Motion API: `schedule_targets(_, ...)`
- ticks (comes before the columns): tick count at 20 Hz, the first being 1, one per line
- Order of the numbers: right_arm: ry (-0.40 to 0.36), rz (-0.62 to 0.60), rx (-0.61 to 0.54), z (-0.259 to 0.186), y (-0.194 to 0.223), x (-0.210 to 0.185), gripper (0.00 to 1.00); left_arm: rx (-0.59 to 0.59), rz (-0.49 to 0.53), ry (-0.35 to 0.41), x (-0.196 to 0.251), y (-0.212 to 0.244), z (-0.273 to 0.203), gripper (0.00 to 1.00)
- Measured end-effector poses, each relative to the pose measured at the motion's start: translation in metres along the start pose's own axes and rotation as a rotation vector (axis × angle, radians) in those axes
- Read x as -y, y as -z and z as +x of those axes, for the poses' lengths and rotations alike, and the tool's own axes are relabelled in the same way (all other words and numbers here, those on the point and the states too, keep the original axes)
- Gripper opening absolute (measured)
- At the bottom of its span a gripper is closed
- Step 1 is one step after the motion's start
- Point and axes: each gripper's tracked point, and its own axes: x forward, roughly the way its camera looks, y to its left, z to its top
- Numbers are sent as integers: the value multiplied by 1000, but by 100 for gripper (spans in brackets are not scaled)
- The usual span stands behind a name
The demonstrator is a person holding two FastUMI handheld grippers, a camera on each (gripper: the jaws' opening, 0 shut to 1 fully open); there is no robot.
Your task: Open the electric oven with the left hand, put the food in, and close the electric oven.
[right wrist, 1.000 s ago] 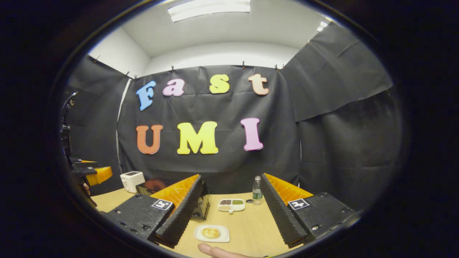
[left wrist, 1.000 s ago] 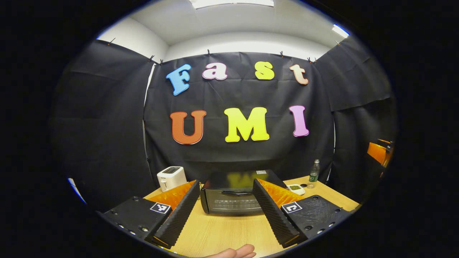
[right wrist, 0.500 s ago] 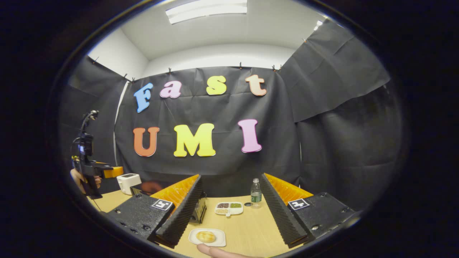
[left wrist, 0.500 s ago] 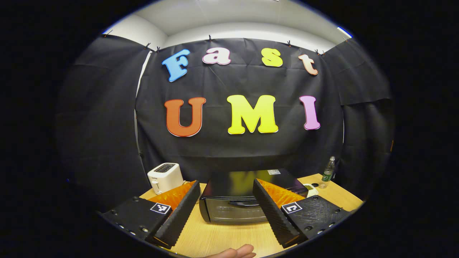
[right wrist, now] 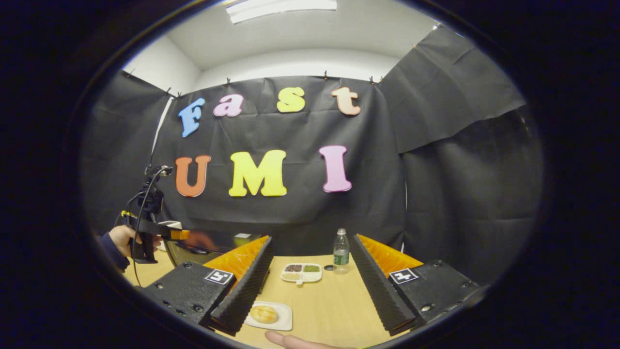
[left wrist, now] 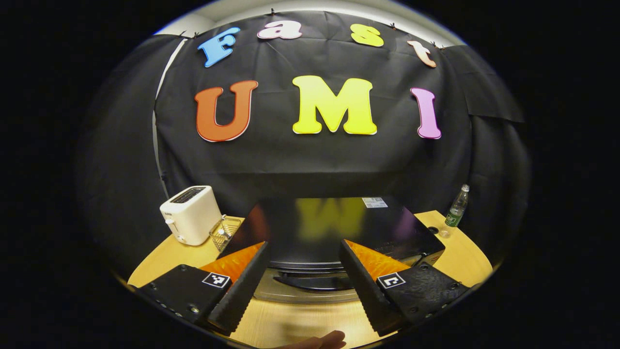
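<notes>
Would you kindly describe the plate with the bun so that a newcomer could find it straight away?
Start at the wooden table in the right gripper view. Near its front edge, beside the right gripper's left-hand finger, lies a small white plate holding a round golden bun. Unlike the divided snack tray farther back near the water bottle, it has no compartments and holds one item.

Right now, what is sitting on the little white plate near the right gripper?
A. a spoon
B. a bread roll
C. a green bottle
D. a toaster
B: in the right gripper view a round golden bread roll lies on the white plate, on the table just ahead of the right gripper.
</notes>
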Motion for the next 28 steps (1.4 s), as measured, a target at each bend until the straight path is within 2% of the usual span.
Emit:
schedule_targets(4,-5,19,-11,1,7,4,100,-31,9,22,15,11,6,95)
schedule_targets(6,-6,28,-13,-1,9,5,100,-87,23,23,18,23,8,95)
schedule_targets(8,-2,35,-8,-4,10,8,100,-82,17,10,16,22,9,100)
schedule_targets(12,8,42,21,-19,4,11,100,-98,9,5,18,29,-3,99)
schedule_targets(13,1,40,21,-24,6,9,100,-97,11,9,18,30,-4,92)
schedule_targets(15,-6,39,23,-31,5,7,100,-95,18,6,19,32,-9,100)
schedule_targets(28,-42,13,13,-79,13,-18,100,-107,8,2,21,61,-52,100)
